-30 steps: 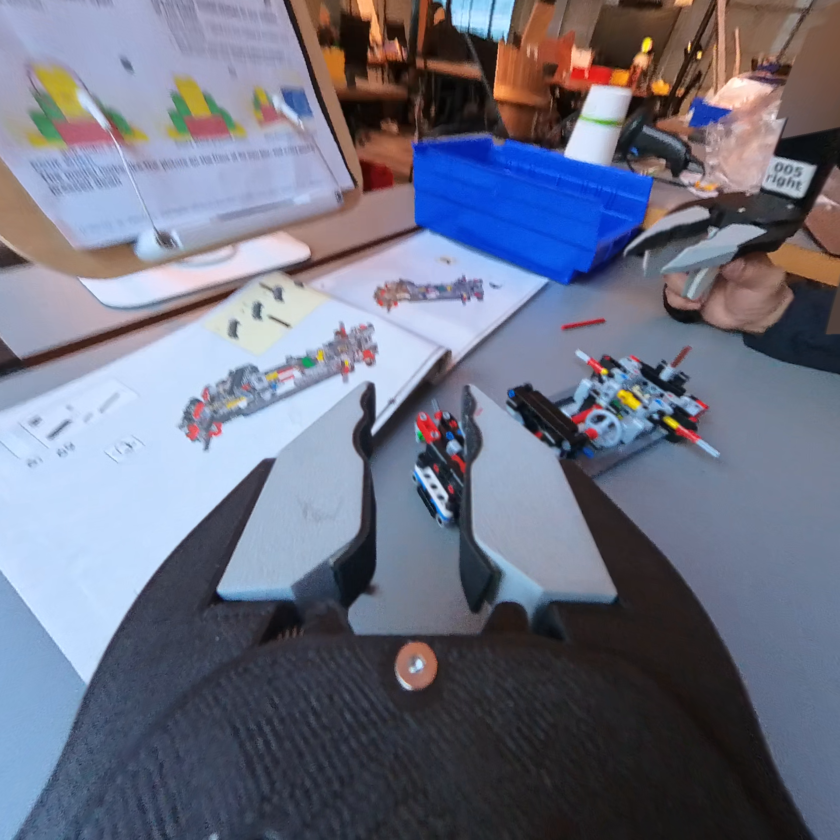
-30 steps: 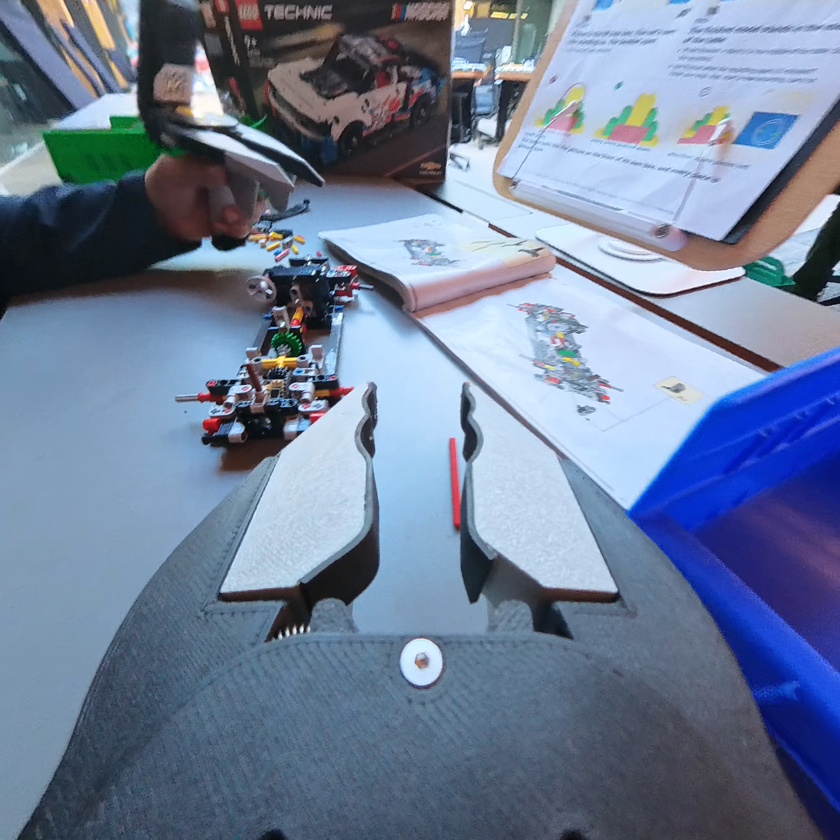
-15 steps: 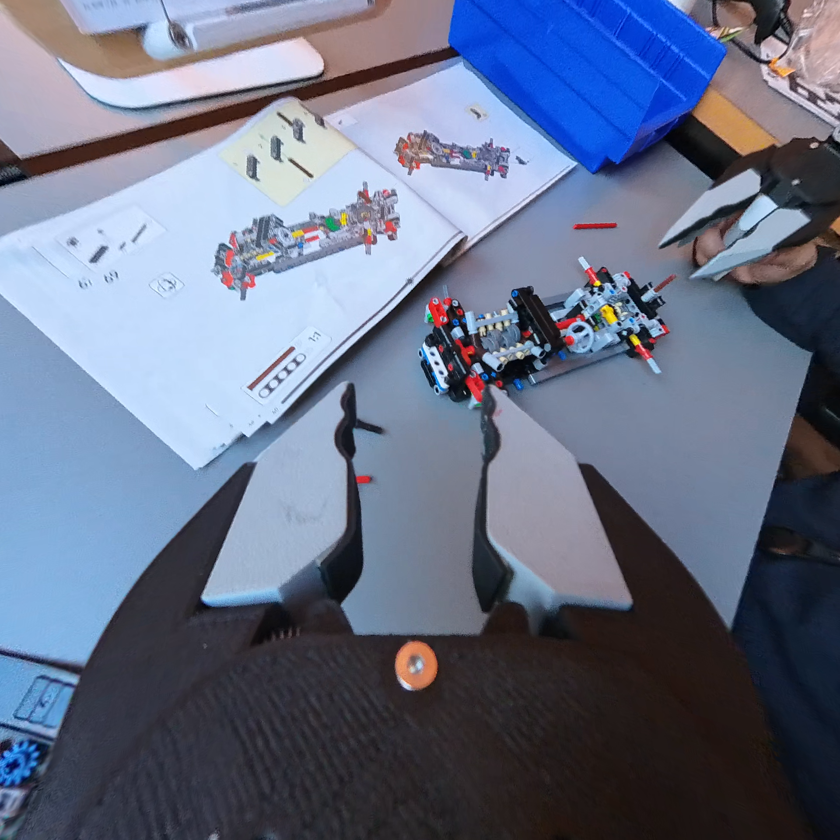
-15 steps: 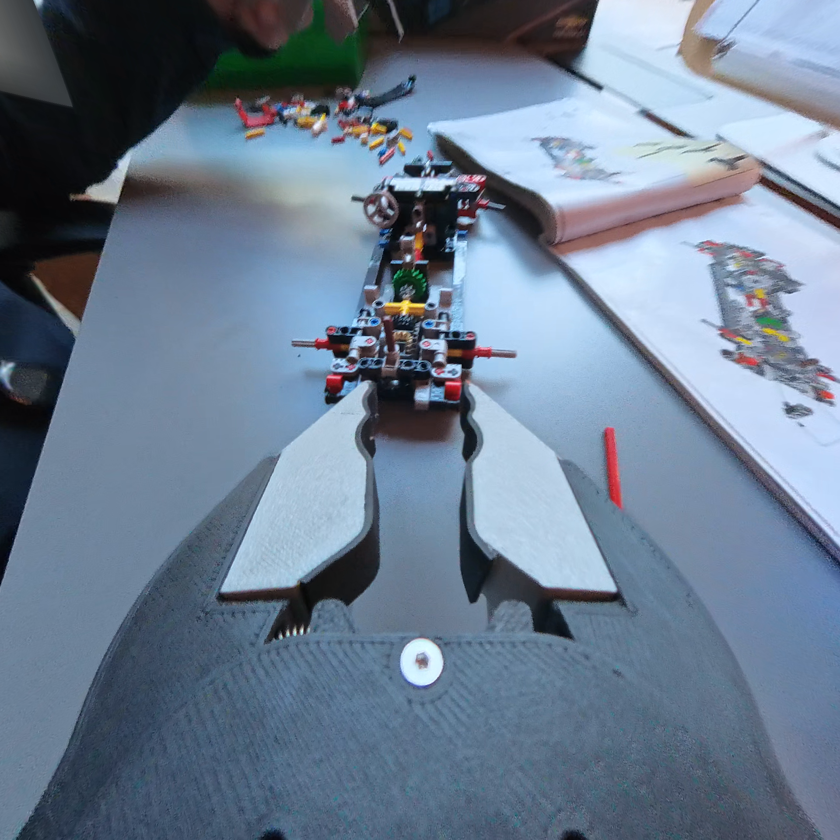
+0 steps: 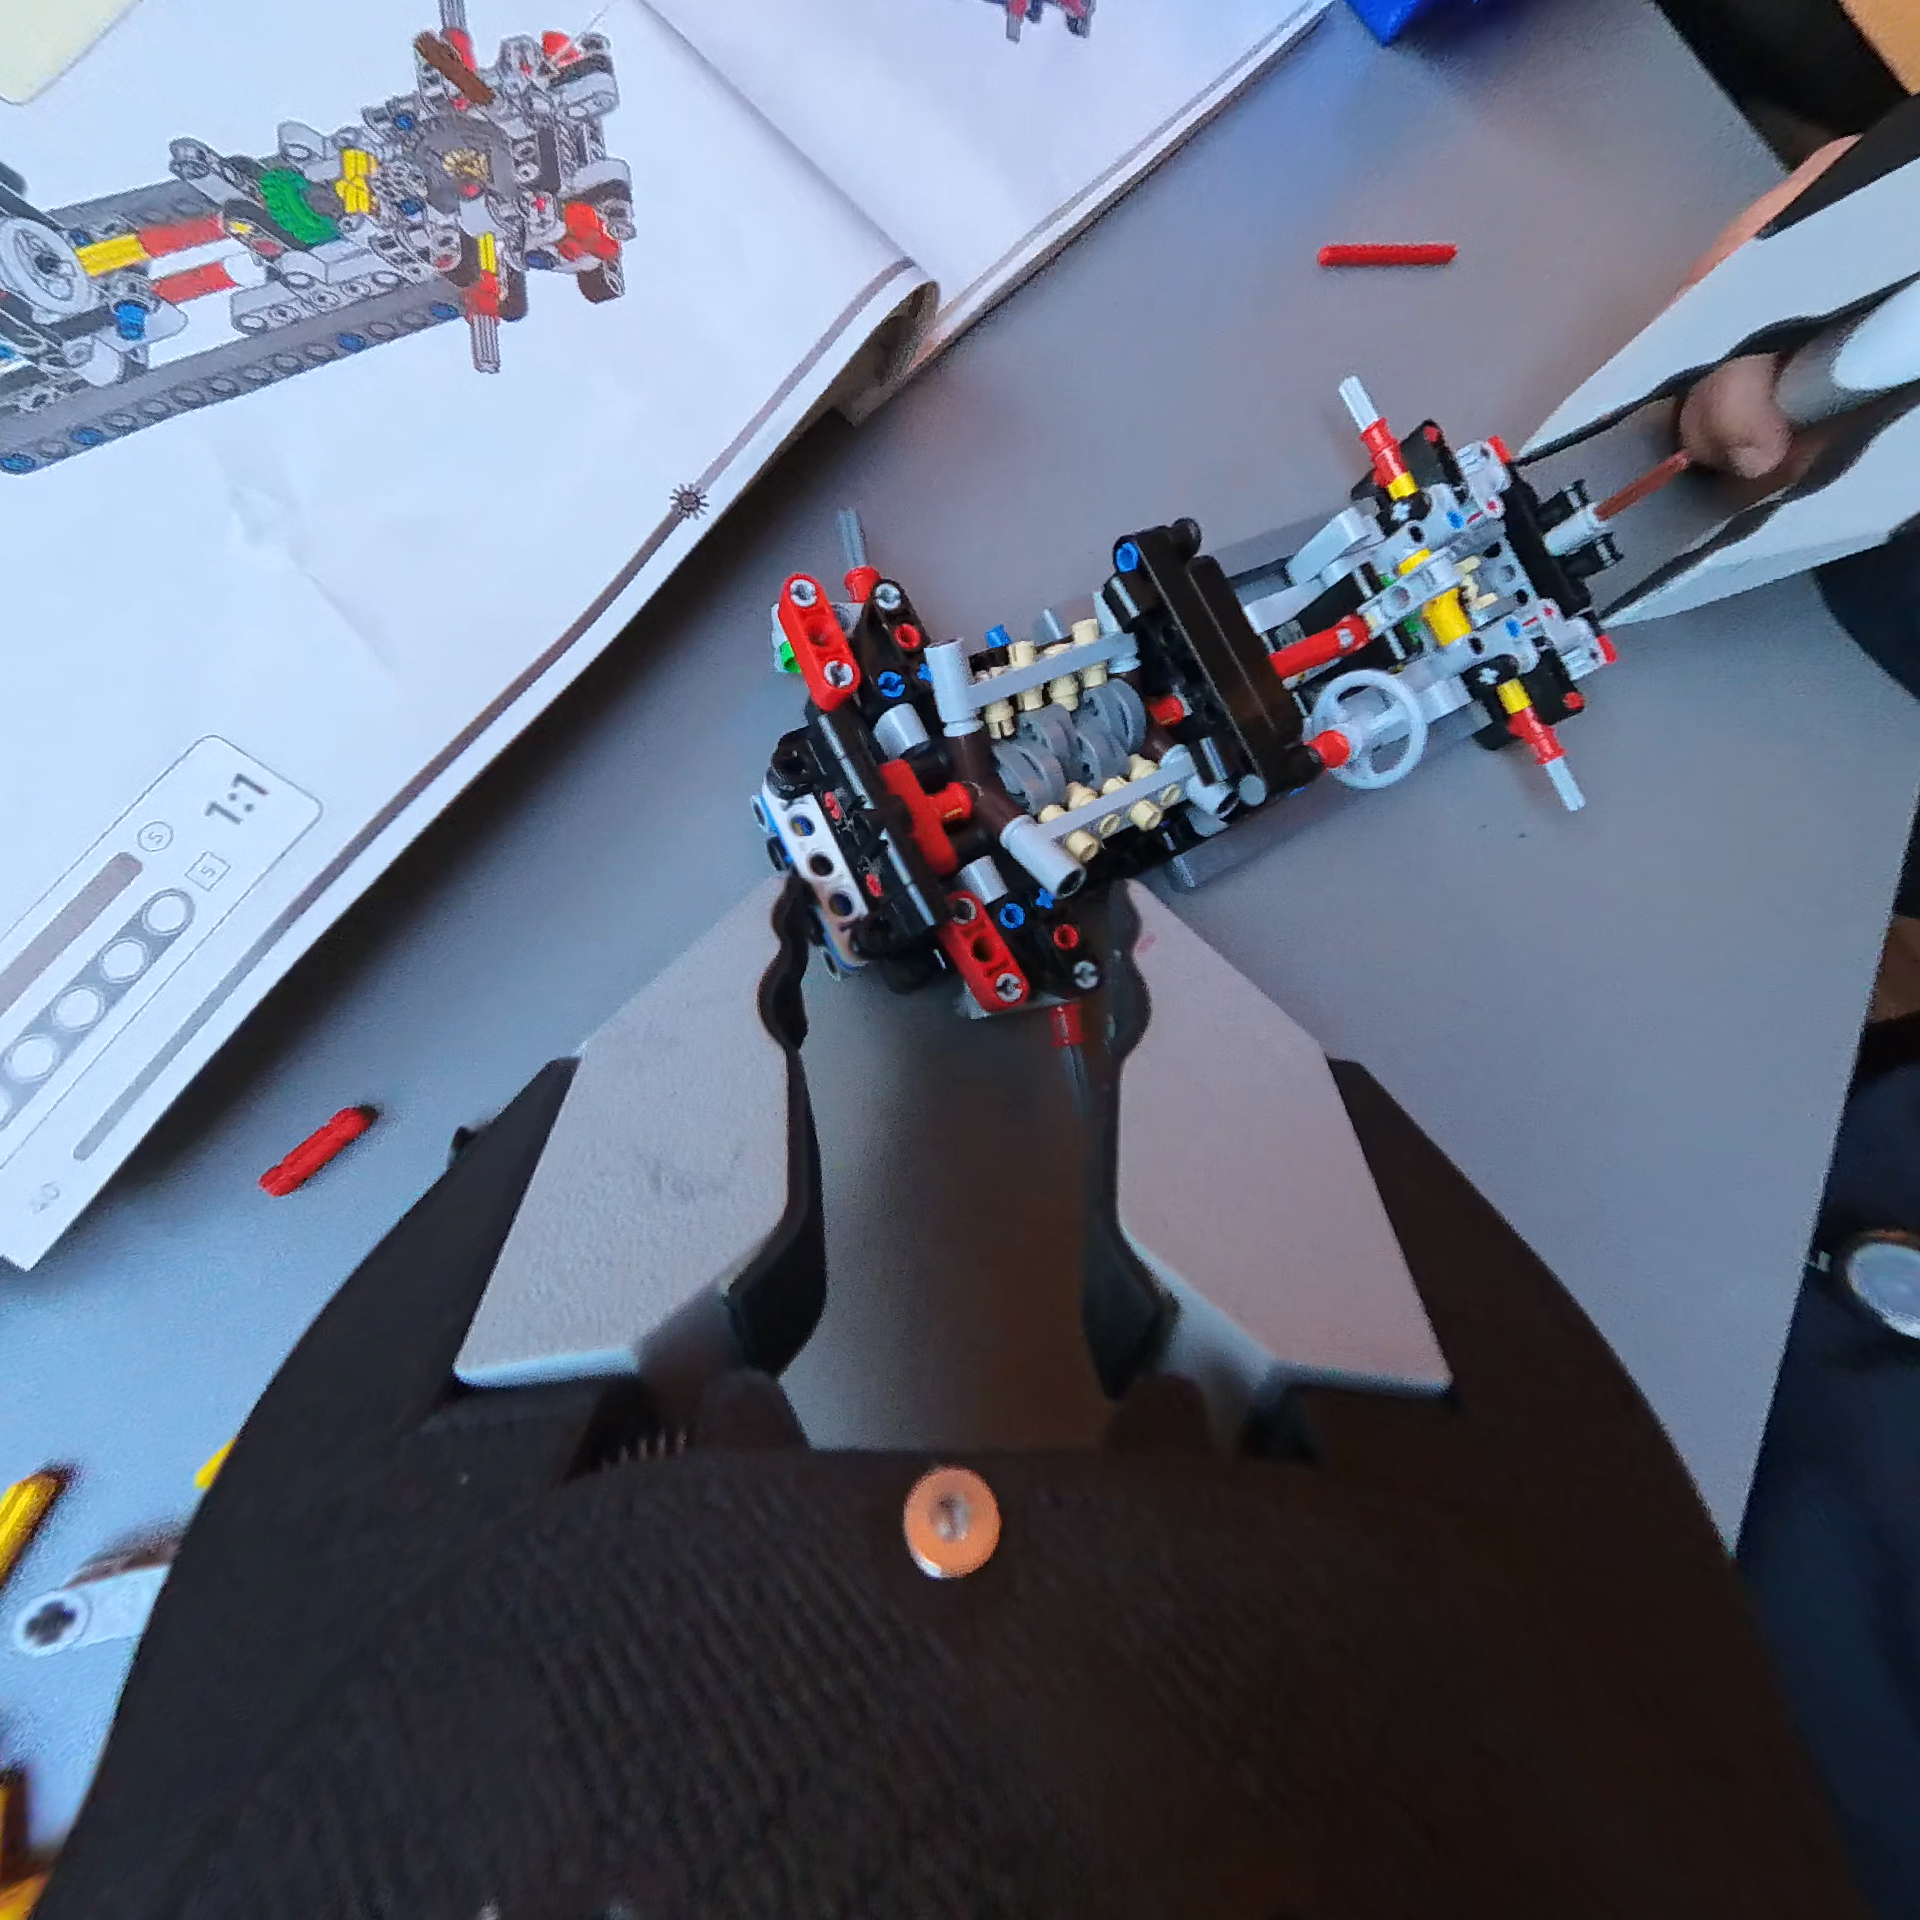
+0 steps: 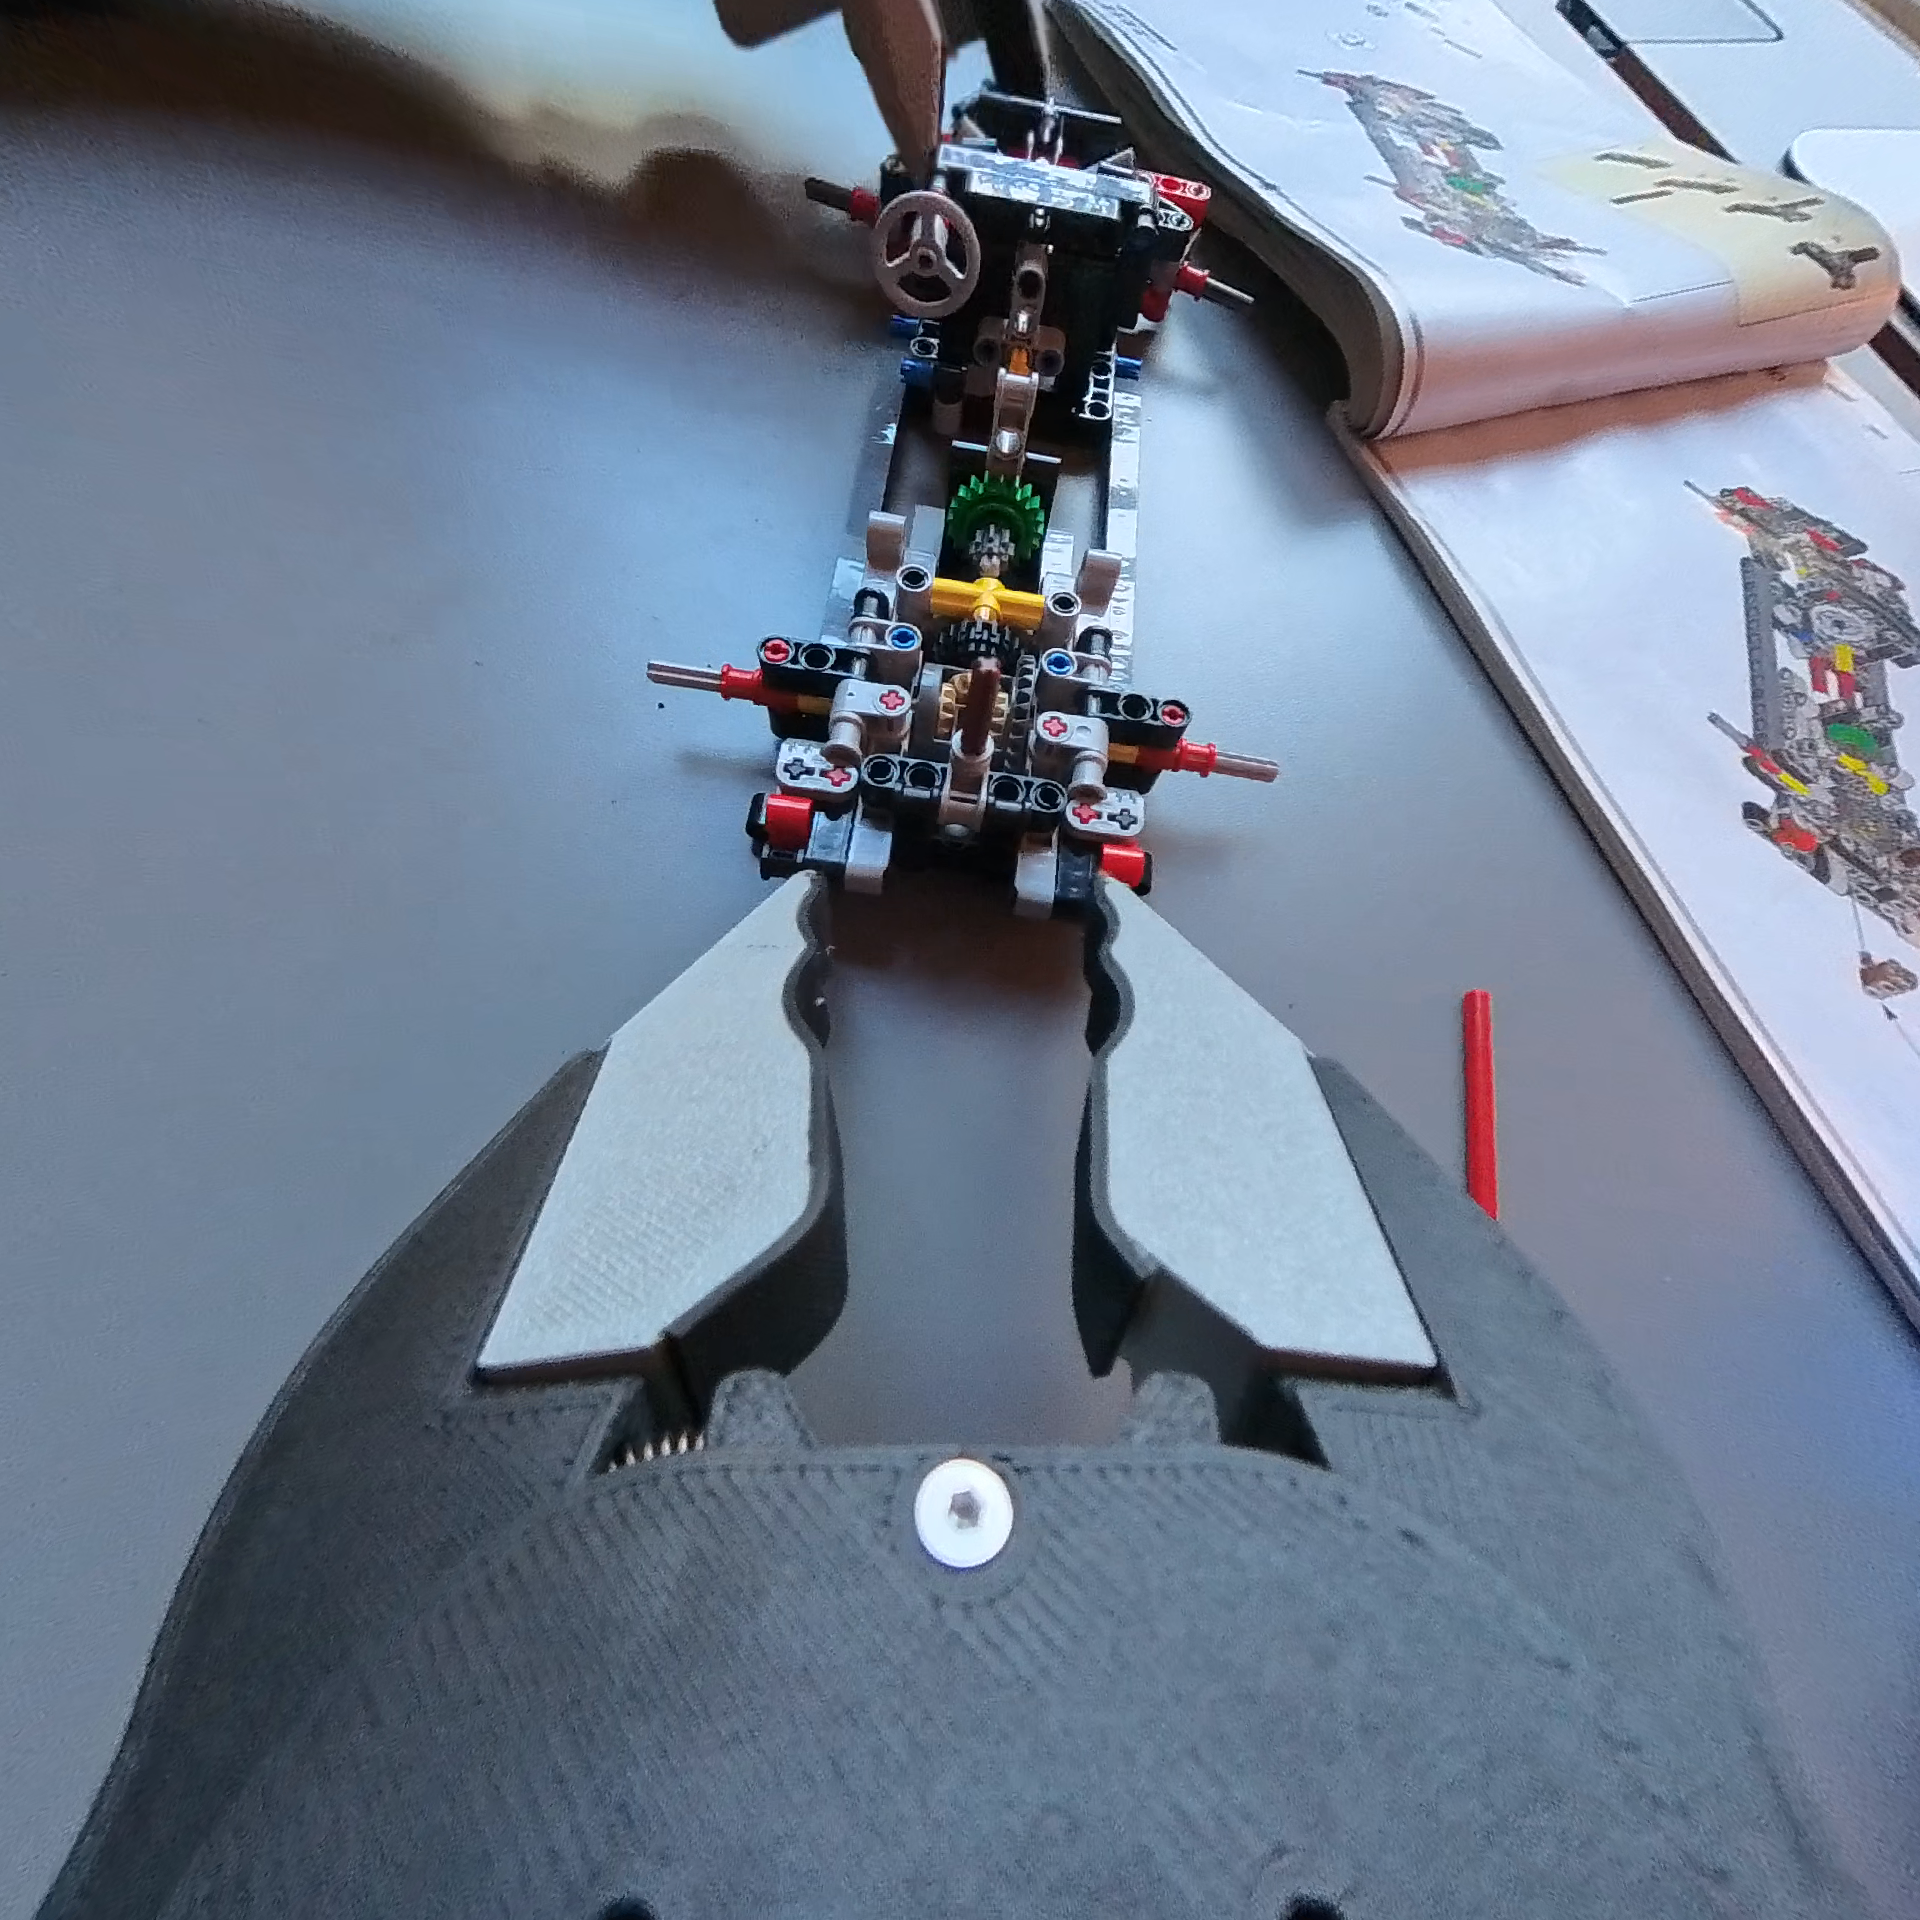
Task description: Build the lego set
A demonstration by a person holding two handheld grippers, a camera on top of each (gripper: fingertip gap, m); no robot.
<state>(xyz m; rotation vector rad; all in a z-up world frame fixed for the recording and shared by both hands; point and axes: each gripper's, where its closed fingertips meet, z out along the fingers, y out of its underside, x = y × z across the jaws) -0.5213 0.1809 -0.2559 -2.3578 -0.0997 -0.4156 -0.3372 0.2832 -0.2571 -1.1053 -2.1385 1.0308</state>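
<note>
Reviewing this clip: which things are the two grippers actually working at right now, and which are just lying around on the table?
At the grippers:
- brick-built chassis
- left gripper, open around one end of it
- right gripper, open at the opposite end

Lying about:
- open instruction booklet
- long red axle
- short red pin
- grey table

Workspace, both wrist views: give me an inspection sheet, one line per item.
Surface: grey table, matte, with some bare stretches.
Job's things: brick-built car chassis, partly assembled, lying flat; open instruction booklet beside it.
Clutter: long red axle and short red axle loose on the table; yellow and grey pieces at the left view's lower edge.
Grippers: left gripper open, jaws astride one end of the chassis; right gripper open, fingertips at the opposite end.
Cables: nothing seen.
Surroundings: dark sleeve at the right edge.
</note>
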